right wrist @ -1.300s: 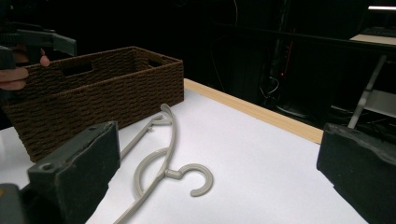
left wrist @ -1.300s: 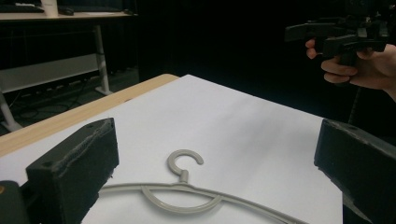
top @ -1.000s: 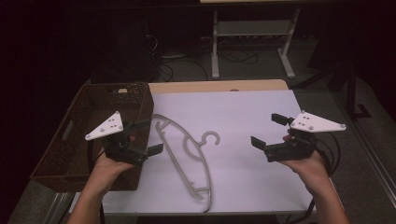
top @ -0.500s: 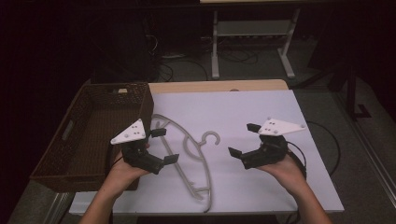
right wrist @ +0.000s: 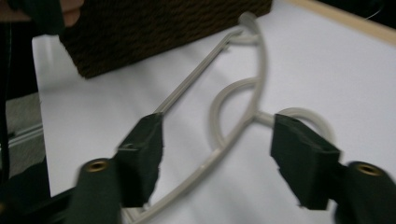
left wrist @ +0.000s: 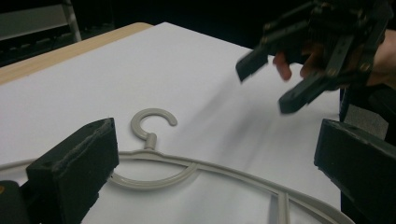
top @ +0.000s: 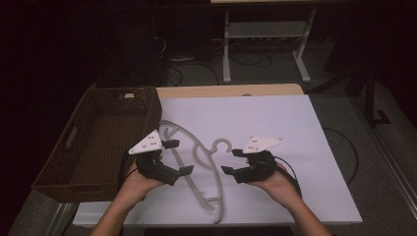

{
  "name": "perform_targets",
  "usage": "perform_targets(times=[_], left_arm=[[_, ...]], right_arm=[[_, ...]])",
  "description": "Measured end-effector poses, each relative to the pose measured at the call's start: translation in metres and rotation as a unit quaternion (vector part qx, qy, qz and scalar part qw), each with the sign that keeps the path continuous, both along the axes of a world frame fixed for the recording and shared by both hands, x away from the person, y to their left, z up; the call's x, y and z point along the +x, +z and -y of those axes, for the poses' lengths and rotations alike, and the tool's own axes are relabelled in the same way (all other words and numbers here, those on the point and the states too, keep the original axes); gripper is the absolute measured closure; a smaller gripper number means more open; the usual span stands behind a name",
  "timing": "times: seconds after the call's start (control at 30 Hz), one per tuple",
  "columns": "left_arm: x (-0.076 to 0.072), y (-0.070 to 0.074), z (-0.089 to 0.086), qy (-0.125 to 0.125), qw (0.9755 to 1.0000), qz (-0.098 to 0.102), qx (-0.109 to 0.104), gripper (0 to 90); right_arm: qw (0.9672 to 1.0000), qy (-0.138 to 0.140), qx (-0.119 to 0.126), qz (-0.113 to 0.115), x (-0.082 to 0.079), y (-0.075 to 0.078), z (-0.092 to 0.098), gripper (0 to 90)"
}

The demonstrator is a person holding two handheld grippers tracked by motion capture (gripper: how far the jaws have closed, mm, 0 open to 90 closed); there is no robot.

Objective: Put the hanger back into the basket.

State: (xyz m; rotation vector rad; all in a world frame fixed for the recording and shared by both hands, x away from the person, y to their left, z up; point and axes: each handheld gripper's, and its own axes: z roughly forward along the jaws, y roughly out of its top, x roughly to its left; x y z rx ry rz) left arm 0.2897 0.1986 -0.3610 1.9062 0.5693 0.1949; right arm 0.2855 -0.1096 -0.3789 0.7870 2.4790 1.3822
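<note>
Both grippers flank a grey hanger (top: 199,162).
Left gripper (top: 178,157) spread wide at nine o'clock; right gripper (top: 233,161), jaws closing, pinches nothing. No readable writing.

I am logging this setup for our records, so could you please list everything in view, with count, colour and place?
Hanger: one, pale grey plastic, lying flat on the white sheet between the two grippers, hook pointing toward the right gripper.
Basket: one, dark brown wicker, at the table's left edge, nothing visible inside.
White sheet: one, covering most of the tabletop.
Table: one, light wood, its edge showing past the sheet's far side.
Metal stand: one, grey, on the floor beyond the table.
Cables: several, dark, on the floor behind the table.
Left gripper: one, black, jaws open beside the hanger's shoulder bar, holding nothing.
Right gripper: one, black, its jaws have just been closing, astride the hanger's neck, pads not yet touching it.
</note>
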Motion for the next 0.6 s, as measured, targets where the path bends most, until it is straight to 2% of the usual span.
perform_targets(times=[0.03,0.13,0.17,0.2,0.27,0.3,0.33,0.37,0.5,0.53,0.57,0.6], left_arm=[[0.000,-0.001,0.001,0.000,1.0000,-0.001,0.000,0.0],[0.000,-0.002,0.001,0.000,1.0000,-0.003,-0.001,0.0],[0.000,-0.003,0.001,0.000,1.0000,-0.003,-0.002,0.0],[0.000,-0.004,0.001,0.000,1.0000,-0.004,-0.003,0.0],[0.001,-0.005,0.001,-0.001,1.0000,-0.003,-0.001,0.0],[0.001,-0.005,0.001,-0.001,1.0000,-0.004,-0.001,0.0],[0.001,-0.005,0.001,-0.001,1.0000,-0.004,-0.001,0.0],[0.001,-0.006,0.001,-0.002,1.0000,-0.005,-0.001,0.0],[0.001,-0.007,0.002,-0.003,1.0000,-0.008,-0.001,0.0],[0.001,-0.008,0.002,-0.003,1.0000,-0.009,-0.001,0.0],[0.001,-0.008,0.002,-0.003,1.0000,-0.009,-0.001,0.0],[0.001,-0.008,0.002,-0.003,1.0000,-0.009,-0.001,0.0]], right_arm=[[0.9998,0.008,-0.004,-0.015,0.000,-0.006,-0.009,47.6],[0.9990,0.022,-0.016,-0.034,0.003,-0.016,-0.023,57.7],[0.9990,0.022,-0.016,-0.034,0.003,-0.016,-0.023,57.7],[0.9982,0.030,-0.027,-0.043,0.005,-0.022,-0.031,65.1],[0.9978,0.033,-0.031,-0.048,0.005,-0.024,-0.034,67.7],[0.9966,0.037,-0.044,-0.059,0.005,-0.030,-0.042,75.2],[0.9966,0.037,-0.044,-0.059,0.005,-0.030,-0.042,75.2],[0.9953,0.039,-0.052,-0.071,0.003,-0.035,-0.048,81.5],[0.9934,0.046,-0.072,-0.077,-0.002,-0.042,-0.055,86.8],[0.9913,0.046,-0.090,-0.085,-0.004,-0.047,-0.060,88.6],[0.9913,0.046,-0.090,-0.085,-0.004,-0.047,-0.060,88.6],[0.9899,0.049,-0.097,-0.092,-0.005,-0.051,-0.062,89.1]])
